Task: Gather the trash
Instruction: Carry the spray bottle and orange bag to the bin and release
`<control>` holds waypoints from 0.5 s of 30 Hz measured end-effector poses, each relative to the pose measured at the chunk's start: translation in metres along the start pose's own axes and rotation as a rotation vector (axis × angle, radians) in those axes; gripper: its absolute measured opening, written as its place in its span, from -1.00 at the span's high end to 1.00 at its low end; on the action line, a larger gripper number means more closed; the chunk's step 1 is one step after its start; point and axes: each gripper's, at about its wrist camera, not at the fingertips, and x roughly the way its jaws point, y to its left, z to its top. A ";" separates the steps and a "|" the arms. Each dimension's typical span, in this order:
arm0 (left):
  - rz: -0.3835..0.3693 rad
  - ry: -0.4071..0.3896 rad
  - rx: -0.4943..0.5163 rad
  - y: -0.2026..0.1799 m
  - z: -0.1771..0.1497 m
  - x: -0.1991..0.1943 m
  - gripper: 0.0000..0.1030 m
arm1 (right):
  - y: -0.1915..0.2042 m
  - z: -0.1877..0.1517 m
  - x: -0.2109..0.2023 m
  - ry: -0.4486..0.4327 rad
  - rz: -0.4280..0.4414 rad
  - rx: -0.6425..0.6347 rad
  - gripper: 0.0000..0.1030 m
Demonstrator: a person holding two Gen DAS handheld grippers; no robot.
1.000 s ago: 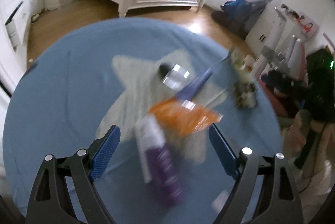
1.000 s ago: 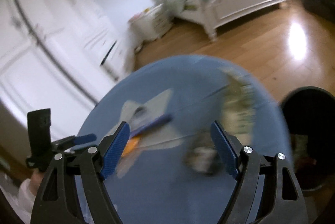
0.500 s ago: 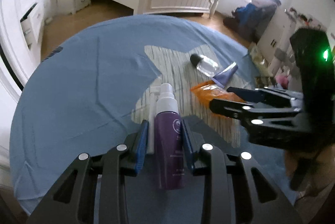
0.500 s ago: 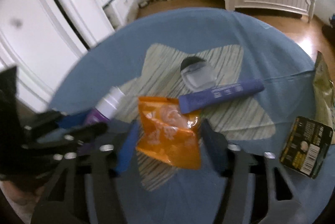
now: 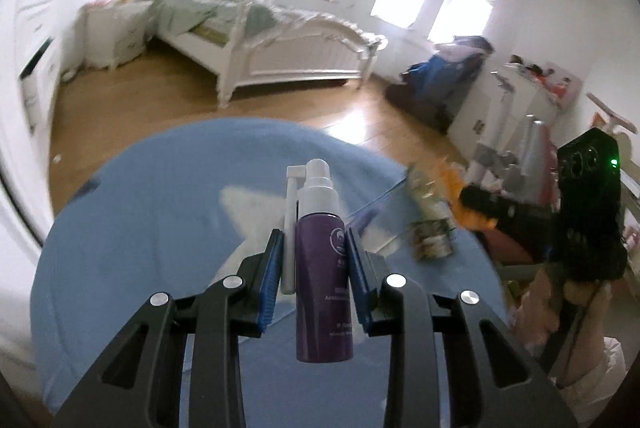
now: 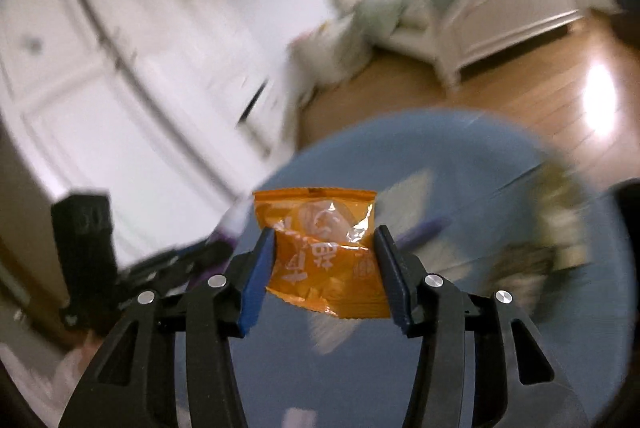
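In the left wrist view my left gripper (image 5: 314, 250) is shut on a purple spray bottle (image 5: 323, 280) with a white pump top, lifted clear of the round blue-clothed table (image 5: 132, 228). A white nozzle piece (image 5: 289, 228) sits against the left pad beside the bottle. In the right wrist view my right gripper (image 6: 325, 256) is shut on an orange snack packet (image 6: 325, 254), also raised above the table. The right gripper with its orange packet shows blurred at the right (image 5: 476, 204) of the left wrist view. A dark wrapper (image 5: 432, 242) and a purple tube (image 6: 424, 230) lie on the cloth.
A black bin (image 6: 628, 212) shows at the right edge beside the table. A white bed (image 5: 280, 44), a nightstand (image 5: 116, 36) and white cupboards (image 6: 100, 80) stand around on the wooden floor. Clutter and bags lie at the right wall (image 5: 452, 76).
Both grippers went from open over the table to shut: the left on the purple bottle, the right on the orange packet. Both have since lifted their items off the cloth.
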 end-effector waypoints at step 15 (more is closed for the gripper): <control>-0.318 -0.037 0.228 -0.163 0.059 0.073 0.39 | -0.133 0.041 -0.161 -0.343 -0.349 0.063 0.01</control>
